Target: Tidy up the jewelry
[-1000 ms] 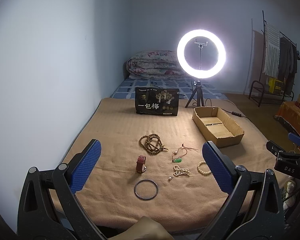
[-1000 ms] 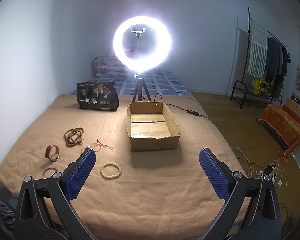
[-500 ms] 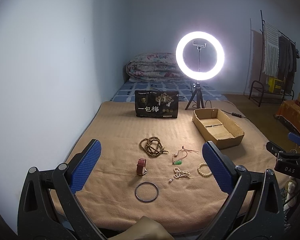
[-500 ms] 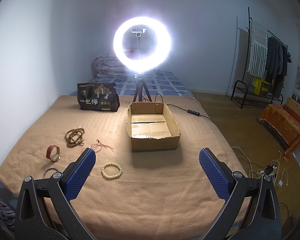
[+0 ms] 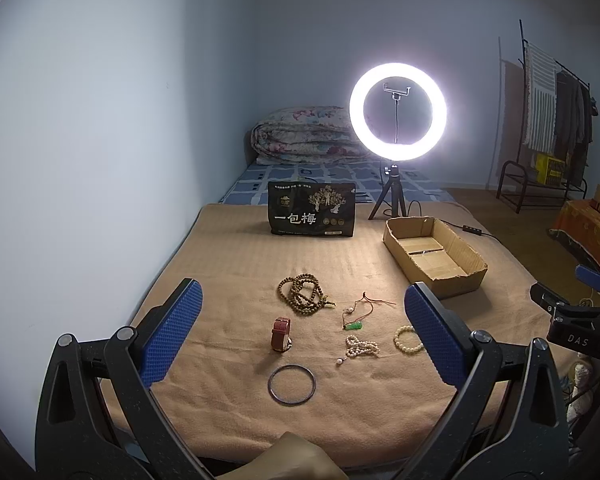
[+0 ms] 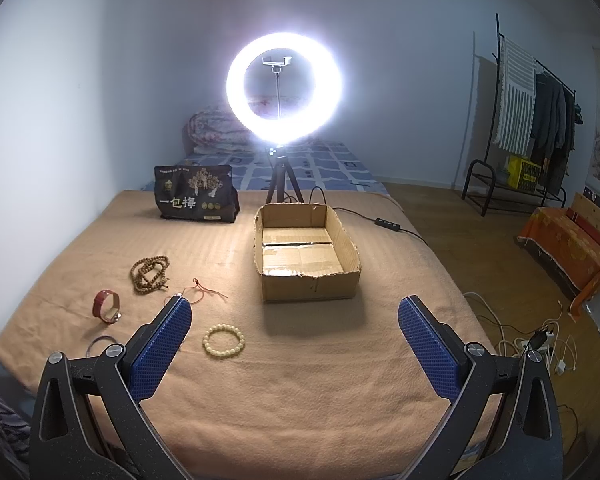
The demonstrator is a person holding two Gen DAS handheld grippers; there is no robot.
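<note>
Jewelry lies spread on a tan blanket (image 5: 228, 264): a brown bead necklace (image 5: 302, 294), a red watch (image 5: 281, 334), a metal bangle (image 5: 291, 384), a red cord with a green pendant (image 5: 356, 320), a white pearl strand (image 5: 360, 349) and a cream bead bracelet (image 6: 223, 340). An empty cardboard box (image 6: 306, 254) sits behind them to the right. My left gripper (image 5: 300, 322) hovers open above the near pieces, holding nothing. My right gripper (image 6: 294, 330) is open too, in front of the box, with the cream bracelet by its left finger (image 6: 160, 344).
A black printed bag (image 5: 312, 209) and a lit ring light on a tripod (image 5: 397, 112) stand at the blanket's far edge. A cable with a switch (image 6: 388, 226) runs off to the right. A wall borders the left side; a clothes rack (image 6: 536, 120) stands far right.
Both views have shifted only slightly; in the left wrist view the jewelry has drifted a little downward. Both grippers stay open and nothing has been taken hold of.
</note>
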